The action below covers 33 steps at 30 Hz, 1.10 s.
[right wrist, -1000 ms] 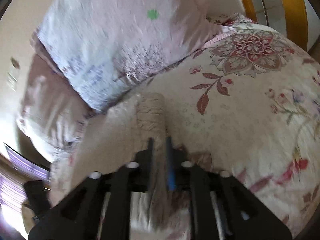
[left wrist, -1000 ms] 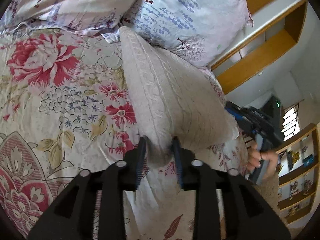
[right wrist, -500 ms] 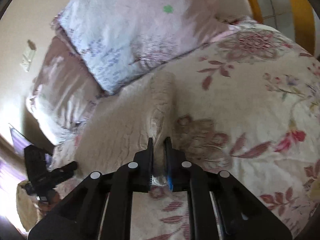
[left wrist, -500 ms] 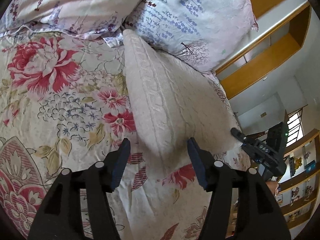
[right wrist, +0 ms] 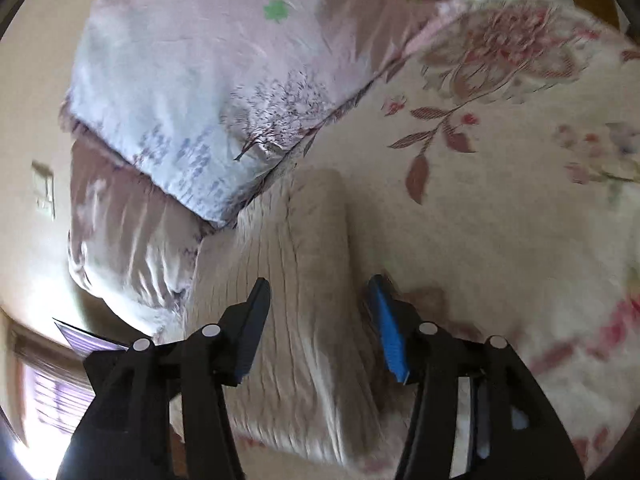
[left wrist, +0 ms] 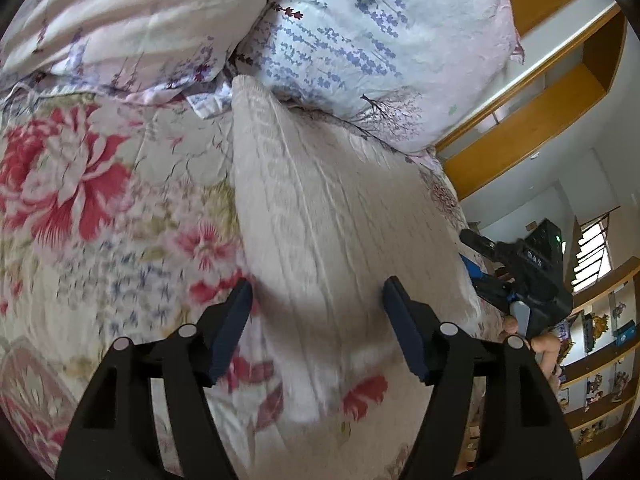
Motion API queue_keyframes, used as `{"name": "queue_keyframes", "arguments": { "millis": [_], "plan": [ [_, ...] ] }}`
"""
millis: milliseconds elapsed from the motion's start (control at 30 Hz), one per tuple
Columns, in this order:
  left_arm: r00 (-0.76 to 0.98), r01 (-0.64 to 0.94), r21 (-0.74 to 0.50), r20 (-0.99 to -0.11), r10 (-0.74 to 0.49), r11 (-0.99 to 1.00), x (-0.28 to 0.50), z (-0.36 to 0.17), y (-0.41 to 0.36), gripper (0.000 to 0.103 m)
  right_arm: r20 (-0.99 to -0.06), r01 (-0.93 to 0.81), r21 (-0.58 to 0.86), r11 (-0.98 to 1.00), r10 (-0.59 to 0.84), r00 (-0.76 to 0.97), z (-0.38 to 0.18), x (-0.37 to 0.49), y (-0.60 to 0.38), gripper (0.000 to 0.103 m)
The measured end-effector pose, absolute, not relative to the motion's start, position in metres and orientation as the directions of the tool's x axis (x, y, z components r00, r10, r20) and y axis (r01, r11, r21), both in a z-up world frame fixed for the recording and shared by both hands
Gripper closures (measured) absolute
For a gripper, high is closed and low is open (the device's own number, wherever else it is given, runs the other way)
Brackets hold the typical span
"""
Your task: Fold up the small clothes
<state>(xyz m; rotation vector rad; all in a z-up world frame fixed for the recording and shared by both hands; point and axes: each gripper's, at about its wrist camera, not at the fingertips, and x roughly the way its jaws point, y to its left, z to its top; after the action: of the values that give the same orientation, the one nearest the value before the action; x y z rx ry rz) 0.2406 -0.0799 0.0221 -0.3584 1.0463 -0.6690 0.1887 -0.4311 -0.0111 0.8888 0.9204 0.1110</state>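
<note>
A cream cable-knit garment (left wrist: 320, 216) lies folded flat on the floral bedspread (left wrist: 80, 184), its far end against the pillows. My left gripper (left wrist: 316, 312) is open and empty, its jaws spread wide above the garment's near end. In the right wrist view the same garment (right wrist: 296, 264) lies below my right gripper (right wrist: 320, 320), which is open and empty with its jaws wide over the garment's edge. The right gripper (left wrist: 520, 276) also shows at the right edge of the left wrist view, beside the garment.
Two pillows lie at the head of the bed: a blue-flowered one (left wrist: 380, 40) and a striped pinkish one (left wrist: 120, 20). Wooden shelves (left wrist: 560, 92) stand beyond the bed. The bedspread (right wrist: 500, 220) stretches to the right of the garment.
Both grippers have let go of the garment and opened wide. The left opened first, the right in the last half second. The garment now lies flat on the bed.
</note>
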Motion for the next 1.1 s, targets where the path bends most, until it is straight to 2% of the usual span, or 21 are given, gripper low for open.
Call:
{"name": "queue_keyframes", "arguments": {
  "millis": [33,100,167,300,400,433,533,600,667,767,867,933,1067,1100],
  "plan": [
    [0.337,0.333,-0.559,-0.681,-0.65,0.759,0.244,0.021,-0.083,0.035,-0.652,0.276,0.703,0.656,0.438,0.619,-0.014,0.192,-0.429,0.051],
    [0.35,0.332,-0.54,-0.691,-0.632,0.774,0.248,0.018,-0.087,0.035,-0.652,0.25,0.696,0.673,0.447,0.612,-0.017,0.2,-0.42,0.072],
    [0.362,0.337,-0.51,-0.705,-0.609,0.791,0.249,0.015,-0.092,0.034,-0.641,0.197,0.651,0.733,0.393,0.659,-0.003,0.195,-0.413,0.092],
    [0.368,0.347,-0.486,-0.715,-0.594,0.802,0.252,0.015,-0.098,0.032,-0.61,0.16,0.584,0.796,0.3,0.733,0.019,0.181,-0.411,0.093],
    [0.36,0.352,-0.488,-0.717,-0.596,0.799,0.254,0.014,-0.102,0.031,-0.713,0.264,0.534,0.803,0.26,0.651,-0.009,0.191,-0.416,0.093],
    [0.361,0.352,-0.483,-0.72,-0.592,0.802,0.254,0.014,-0.104,0.031,-0.718,0.274,0.542,0.795,0.268,0.642,-0.016,0.192,-0.415,0.093],
    [0.369,0.355,-0.47,-0.724,-0.583,0.808,0.252,0.014,-0.106,0.03,-0.722,0.269,0.517,0.812,0.246,0.647,-0.007,0.189,-0.413,0.089],
    [0.369,0.351,-0.473,-0.724,-0.583,0.808,0.252,0.015,-0.105,0.03,-0.724,0.265,0.501,0.824,0.232,0.649,0.002,0.185,-0.412,0.082],
    [0.367,0.349,-0.478,-0.722,-0.587,0.806,0.253,0.015,-0.105,0.03,-0.715,0.266,0.453,0.851,0.168,0.678,0.019,0.174,-0.409,0.068],
    [0.367,0.35,-0.477,-0.722,-0.587,0.806,0.25,0.016,-0.104,0.03,-0.667,0.209,0.423,0.882,0.146,0.731,0.039,0.16,-0.398,0.058],
    [0.365,0.348,-0.479,-0.722,-0.587,0.806,0.249,0.016,-0.103,0.03,-0.643,0.116,0.402,0.908,0.19,0.742,0.048,0.153,-0.379,0.05],
    [0.362,0.343,-0.483,-0.723,-0.588,0.806,0.249,0.015,-0.103,0.028,-0.655,0.076,0.393,0.917,0.221,0.723,0.044,0.156,-0.368,0.044],
    [0.346,0.33,-0.505,-0.721,-0.6,0.797,0.249,0.011,-0.101,0.026,-0.761,0.09,0.303,0.949,0.184,0.622,0.007,0.166,-0.352,0.042],
    [0.333,0.327,-0.52,-0.718,-0.611,0.789,0.25,0.009,-0.1,0.026,-0.748,0.079,0.285,0.955,0.17,0.642,0.006,0.164,-0.349,0.041]
  ]
}}
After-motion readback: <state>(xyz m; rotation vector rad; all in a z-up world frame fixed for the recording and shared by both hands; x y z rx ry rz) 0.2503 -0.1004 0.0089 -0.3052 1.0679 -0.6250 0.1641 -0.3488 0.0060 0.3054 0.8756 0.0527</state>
